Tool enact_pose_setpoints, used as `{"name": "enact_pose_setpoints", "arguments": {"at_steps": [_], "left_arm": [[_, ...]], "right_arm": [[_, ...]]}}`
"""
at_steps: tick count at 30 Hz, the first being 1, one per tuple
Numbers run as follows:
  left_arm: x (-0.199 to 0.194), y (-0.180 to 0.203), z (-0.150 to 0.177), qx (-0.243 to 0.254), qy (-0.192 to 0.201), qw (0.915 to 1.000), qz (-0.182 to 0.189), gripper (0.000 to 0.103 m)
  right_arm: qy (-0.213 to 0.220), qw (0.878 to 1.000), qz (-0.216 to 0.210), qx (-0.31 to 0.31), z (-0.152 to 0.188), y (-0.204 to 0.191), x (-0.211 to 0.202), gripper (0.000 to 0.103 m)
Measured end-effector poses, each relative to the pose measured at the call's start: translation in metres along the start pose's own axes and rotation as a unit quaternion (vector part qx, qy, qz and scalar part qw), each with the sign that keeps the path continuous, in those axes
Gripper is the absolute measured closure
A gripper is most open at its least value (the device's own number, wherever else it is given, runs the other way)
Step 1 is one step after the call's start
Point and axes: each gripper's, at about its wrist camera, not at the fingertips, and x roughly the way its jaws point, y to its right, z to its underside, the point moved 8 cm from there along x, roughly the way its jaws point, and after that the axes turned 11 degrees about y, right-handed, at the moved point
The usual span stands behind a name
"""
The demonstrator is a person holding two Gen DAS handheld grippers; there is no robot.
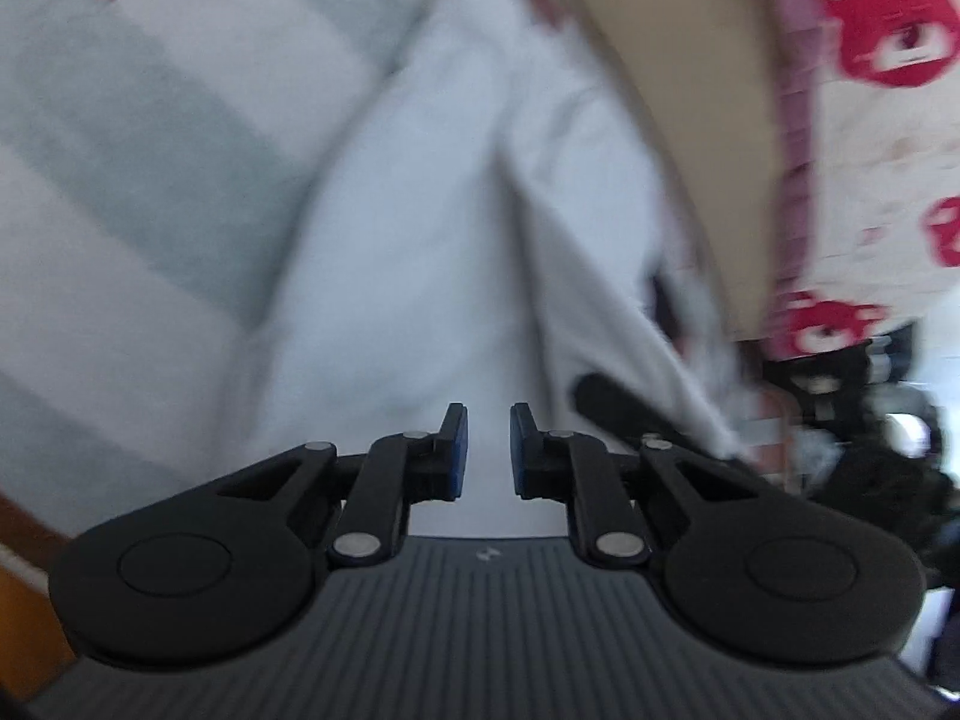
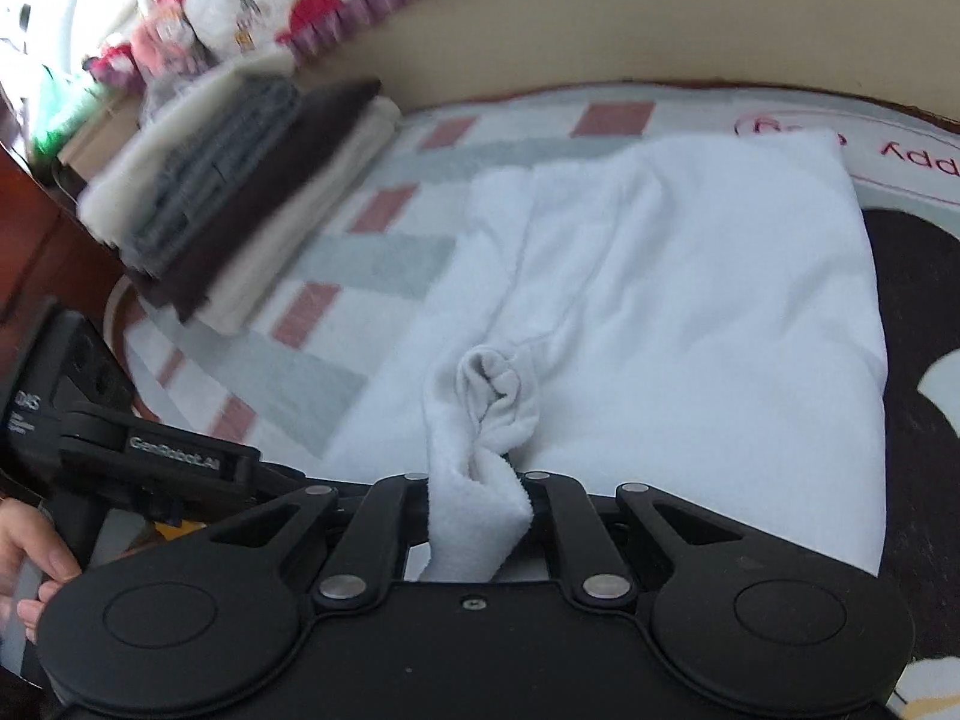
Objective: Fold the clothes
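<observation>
A white fleece garment (image 2: 660, 276) lies spread on a checked mat (image 2: 372, 264). My right gripper (image 2: 480, 486) is shut on a bunched edge of this white garment and lifts it a little off the mat. In the left wrist view the same white garment (image 1: 432, 192) fills the middle, blurred by motion. My left gripper (image 1: 487, 450) is open and empty, with a narrow gap between its blue pads (image 1: 459, 450), just above the cloth. The left gripper's body also shows at the left edge of the right wrist view (image 2: 150, 456).
A stack of folded clothes (image 2: 240, 192) in cream, grey and dark brown sits at the mat's far left. A beige headboard (image 2: 600, 30) runs behind. A white cloth with red prints (image 1: 870, 90) hangs beyond it. Dark wood (image 2: 36, 240) stands at the left.
</observation>
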Motion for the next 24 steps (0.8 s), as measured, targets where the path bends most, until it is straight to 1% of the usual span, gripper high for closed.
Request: {"name": "enact_pose_setpoints", "arguments": {"at_steps": [2, 4, 5, 7, 8, 10, 11, 12, 14, 16, 17, 18, 21, 23, 24], "left_arm": [[-0.008, 0.007, -0.006, -0.001, 0.021, 0.9995, 0.023, 0.088], [-0.012, 0.003, -0.016, -0.008, 0.039, 0.9989, 0.022, 0.088], [-0.015, 0.000, -0.020, -0.014, 0.047, 0.9985, 0.023, 0.088], [-0.017, -0.005, -0.028, -0.021, 0.059, 0.9979, 0.020, 0.088], [-0.013, -0.010, -0.031, -0.019, 0.061, 0.9979, 0.010, 0.088], [-0.009, -0.014, -0.032, -0.018, 0.058, 0.9981, -0.003, 0.088], [-0.007, -0.014, -0.031, -0.019, 0.054, 0.9983, -0.007, 0.089], [-0.006, -0.014, -0.030, -0.021, 0.050, 0.9985, -0.011, 0.089], [-0.011, -0.013, -0.034, -0.027, 0.065, 0.9976, -0.003, 0.089], [-0.019, -0.012, -0.043, -0.032, 0.088, 0.9956, 0.011, 0.088], [-0.020, -0.013, -0.044, -0.032, 0.092, 0.9952, 0.009, 0.088], [-0.020, -0.014, -0.045, -0.031, 0.096, 0.9949, 0.007, 0.088], [-0.014, -0.017, -0.044, -0.007, 0.084, 0.9960, -0.031, 0.089], [-0.015, -0.016, -0.042, 0.010, 0.080, 0.9957, -0.046, 0.089], [-0.015, -0.015, -0.042, 0.018, 0.079, 0.9954, -0.051, 0.087]], "right_arm": [[0.034, 0.999, -0.026, 0.004, -0.011, -0.009, -0.011, 0.092], [0.062, 0.996, -0.059, 0.010, -0.020, -0.020, -0.022, 0.092], [0.062, 0.996, -0.070, 0.003, -0.021, -0.025, -0.020, 0.092], [0.045, 0.996, -0.074, -0.029, -0.013, -0.038, -0.009, 0.092], [0.032, 0.996, -0.069, -0.049, -0.007, -0.043, -0.001, 0.092], [-0.002, 0.994, -0.043, -0.099, 0.014, -0.049, 0.020, 0.092], [-0.013, 0.993, -0.037, -0.112, 0.022, -0.050, 0.026, 0.092], [-0.016, 0.992, -0.038, -0.119, 0.025, -0.053, 0.027, 0.091], [-0.005, 0.990, -0.053, -0.127, 0.021, -0.061, 0.023, 0.091], [0.010, 0.990, -0.072, -0.124, 0.012, -0.066, 0.020, 0.091], [0.012, 0.990, -0.078, -0.121, 0.011, -0.067, 0.020, 0.092], [0.008, 0.989, -0.078, -0.127, 0.012, -0.069, 0.022, 0.092], [-0.016, 0.979, -0.052, -0.194, 0.028, -0.075, 0.040, 0.091], [-0.031, 0.973, -0.040, -0.225, 0.040, -0.078, 0.048, 0.081], [-0.040, 0.971, -0.040, -0.233, 0.044, -0.081, 0.048, 0.068]]}}
